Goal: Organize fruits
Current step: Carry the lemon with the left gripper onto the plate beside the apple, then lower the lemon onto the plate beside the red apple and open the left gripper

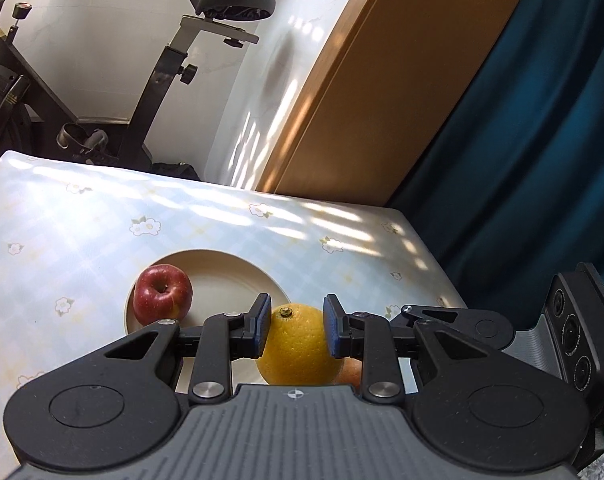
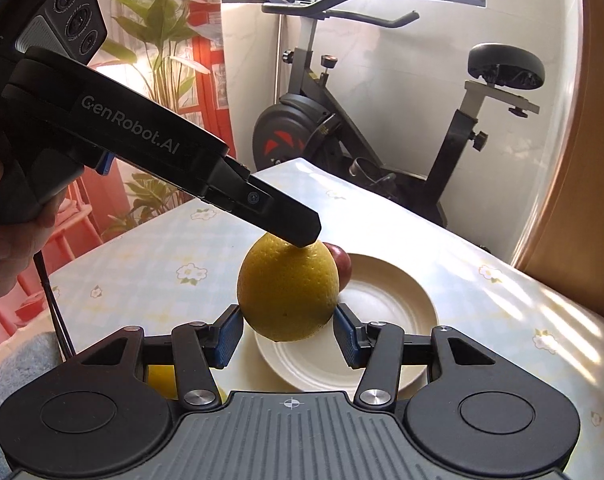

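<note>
Left tool (image 1: 296, 330) clamps an orange (image 1: 298, 346); right tool (image 2: 286, 334) clamps a lemon (image 2: 288, 292).
Lower each gently onto the plate (image 1: 222, 268) — beside the apple (image 1: 162, 294) — before releasing.

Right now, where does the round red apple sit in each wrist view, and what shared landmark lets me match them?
Left wrist: the red apple is lower left of centre, on the left side of the cream round plate.
Right wrist: near centre, only a sliver of the apple shows behind the yellow citrus fruit, at the plate's far left edge.
Shared landmark: the exercise bike's black saddle, beyond the table.
</note>
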`<action>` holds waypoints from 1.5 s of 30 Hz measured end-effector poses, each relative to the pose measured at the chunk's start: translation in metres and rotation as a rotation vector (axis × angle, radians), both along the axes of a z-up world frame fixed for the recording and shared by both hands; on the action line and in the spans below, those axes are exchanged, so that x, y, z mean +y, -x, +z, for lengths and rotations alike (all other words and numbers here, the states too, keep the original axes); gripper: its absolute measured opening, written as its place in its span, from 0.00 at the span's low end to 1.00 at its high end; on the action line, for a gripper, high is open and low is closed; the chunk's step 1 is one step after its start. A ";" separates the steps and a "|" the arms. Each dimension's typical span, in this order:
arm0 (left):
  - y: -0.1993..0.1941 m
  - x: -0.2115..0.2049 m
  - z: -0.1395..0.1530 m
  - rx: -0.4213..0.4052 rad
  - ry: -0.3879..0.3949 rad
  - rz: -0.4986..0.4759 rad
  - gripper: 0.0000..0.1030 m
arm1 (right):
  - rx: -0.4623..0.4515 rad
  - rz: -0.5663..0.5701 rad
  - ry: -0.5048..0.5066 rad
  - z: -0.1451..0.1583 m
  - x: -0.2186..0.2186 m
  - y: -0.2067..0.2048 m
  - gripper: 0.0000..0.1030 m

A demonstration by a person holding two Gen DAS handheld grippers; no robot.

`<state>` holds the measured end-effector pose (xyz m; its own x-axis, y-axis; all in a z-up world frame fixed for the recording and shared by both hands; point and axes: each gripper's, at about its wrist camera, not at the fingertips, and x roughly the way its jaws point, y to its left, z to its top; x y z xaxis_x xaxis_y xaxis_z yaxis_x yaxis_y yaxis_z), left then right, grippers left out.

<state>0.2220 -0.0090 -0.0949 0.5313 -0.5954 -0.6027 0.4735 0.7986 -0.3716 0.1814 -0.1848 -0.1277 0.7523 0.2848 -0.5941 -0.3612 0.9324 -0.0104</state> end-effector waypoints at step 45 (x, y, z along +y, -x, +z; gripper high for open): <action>-0.156 0.006 -0.089 0.162 -0.004 0.148 0.28 | 0.216 -0.017 0.073 -0.082 -0.024 -0.158 0.44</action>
